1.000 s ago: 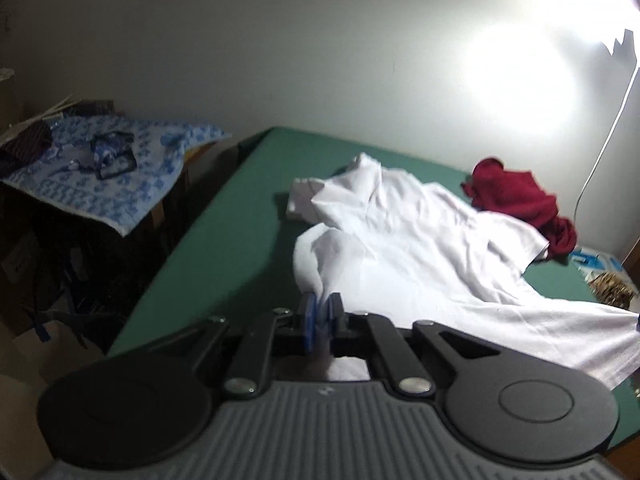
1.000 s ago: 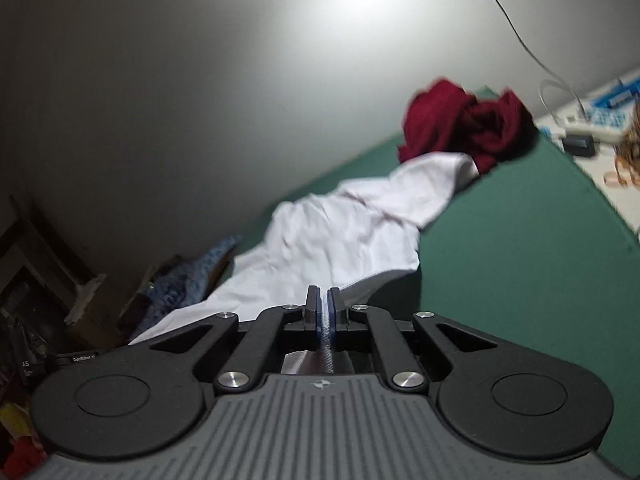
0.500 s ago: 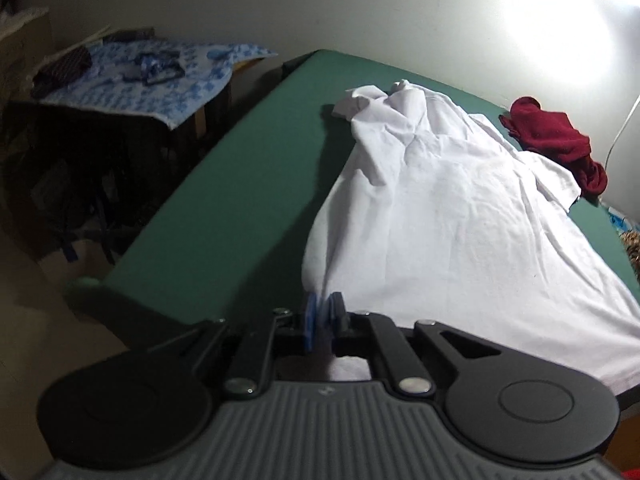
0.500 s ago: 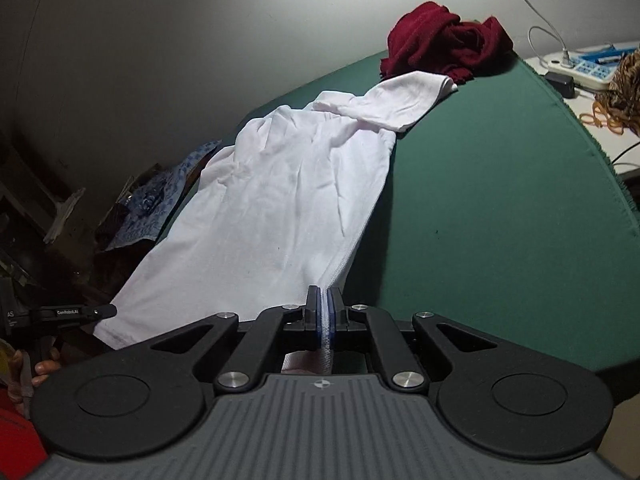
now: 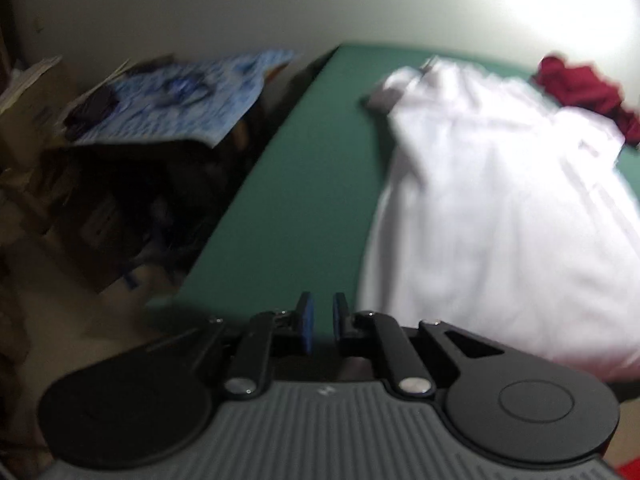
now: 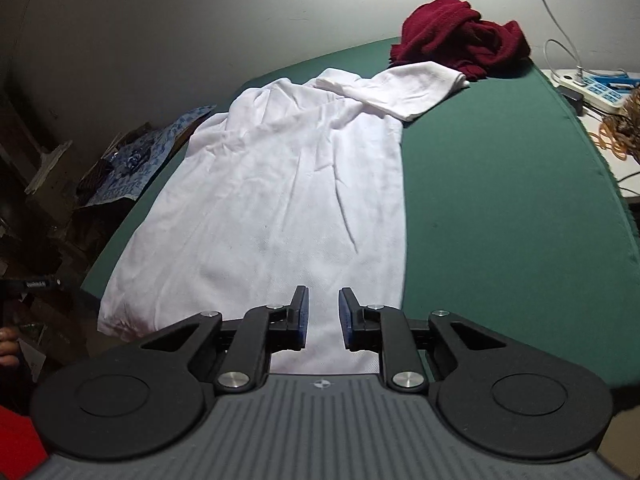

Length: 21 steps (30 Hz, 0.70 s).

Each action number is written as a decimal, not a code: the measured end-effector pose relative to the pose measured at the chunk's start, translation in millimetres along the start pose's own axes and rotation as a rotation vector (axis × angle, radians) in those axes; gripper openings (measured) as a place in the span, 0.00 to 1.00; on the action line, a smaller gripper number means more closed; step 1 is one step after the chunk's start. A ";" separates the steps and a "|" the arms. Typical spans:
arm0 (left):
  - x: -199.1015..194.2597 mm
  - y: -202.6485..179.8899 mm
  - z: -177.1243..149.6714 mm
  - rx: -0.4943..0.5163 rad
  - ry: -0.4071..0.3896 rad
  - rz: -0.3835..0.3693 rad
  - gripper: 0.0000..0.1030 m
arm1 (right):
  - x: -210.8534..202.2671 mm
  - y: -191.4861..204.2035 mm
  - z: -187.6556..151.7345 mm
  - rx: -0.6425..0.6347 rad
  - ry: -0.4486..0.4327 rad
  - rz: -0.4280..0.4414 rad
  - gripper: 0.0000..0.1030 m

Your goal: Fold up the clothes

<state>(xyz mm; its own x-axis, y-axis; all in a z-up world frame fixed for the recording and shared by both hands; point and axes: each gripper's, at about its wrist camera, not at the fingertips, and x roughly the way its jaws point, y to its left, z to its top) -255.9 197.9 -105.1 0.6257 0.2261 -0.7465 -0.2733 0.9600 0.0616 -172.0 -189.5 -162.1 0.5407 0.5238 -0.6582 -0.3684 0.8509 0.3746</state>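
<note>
Right wrist alone shows right gripper (image 6: 323,312) opening over the white shirt (image 6: 280,184); left gripper (image 5: 320,317) opening, empty.

No legible text, brand, number or sign is found in either view. A dark bar-shaped object (image 6: 38,282), just off the left edge of the green table (image 6: 500,208), carries a small white label too small to read. The power strip (image 6: 596,88) beyond the table's right edge bears unreadable blue markings.

Shirt (image 6: 288,184) on table (image 6: 500,200), sweater (image 6: 460,36) behind
</note>
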 end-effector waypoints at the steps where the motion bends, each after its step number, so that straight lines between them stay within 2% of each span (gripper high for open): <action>1: 6.5 -12.6 6.5 0.022 -0.010 -0.026 0.07 | 11.6 3.0 4.4 -0.002 0.003 0.001 0.18; 3: 19.6 -37.6 19.5 0.065 -0.031 -0.079 0.07 | 32.0 7.3 13.4 0.001 0.009 -0.004 0.18; 5: 46.7 -53.0 20.5 0.113 0.018 -0.093 0.08 | 47.7 6.5 21.8 0.018 0.024 -0.026 0.18; 8: 75.6 -51.9 17.4 0.150 0.093 -0.109 0.09 | 63.8 -7.5 31.4 0.096 0.064 -0.086 0.18; 9: 76.6 -48.1 18.1 0.161 0.089 -0.107 0.12 | 66.0 -14.2 33.6 0.128 0.079 -0.109 0.18; 10: 79.1 -45.9 23.1 0.176 0.100 -0.107 0.12 | 66.1 -20.3 36.2 0.156 0.088 -0.131 0.11; 12: 77.2 -33.1 39.4 0.193 0.081 -0.103 0.13 | 61.4 -29.2 45.9 0.185 0.083 -0.189 0.12; 13: 76.0 -26.4 47.7 0.201 0.070 -0.101 0.13 | 56.9 -30.2 55.7 0.174 0.062 -0.238 0.15; 15: 72.5 -12.4 78.6 0.199 0.004 -0.098 0.14 | 47.7 -33.0 79.4 0.157 0.002 -0.326 0.16; 16: 73.4 -8.6 98.7 0.203 -0.035 -0.105 0.15 | 45.1 -33.4 95.6 0.152 -0.042 -0.339 0.18; 17: 74.6 -5.2 119.4 0.209 -0.076 -0.113 0.18 | 44.3 -32.4 110.7 0.144 -0.080 -0.338 0.21; 18: 77.2 -7.5 138.9 0.223 -0.119 -0.132 0.29 | 43.5 -31.4 125.8 0.135 -0.118 -0.337 0.26; 19: 80.0 -10.5 158.2 0.239 -0.163 -0.153 0.36 | 46.0 -28.3 138.3 0.111 -0.139 -0.332 0.38; 20: 85.1 -18.6 172.1 0.261 -0.197 -0.176 0.52 | 53.6 -21.7 148.5 0.053 -0.137 -0.322 0.42; 21: 90.5 -27.4 185.1 0.284 -0.229 -0.200 0.61 | 65.5 -13.3 156.9 -0.029 -0.125 -0.318 0.44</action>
<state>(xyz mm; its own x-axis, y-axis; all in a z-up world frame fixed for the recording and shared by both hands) -56.6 222.6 -51.7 0.8013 0.0308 -0.5975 0.0625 0.9889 0.1349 -13.0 -160.3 -107.7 0.7195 0.2348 -0.6536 -0.1871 0.9718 0.1433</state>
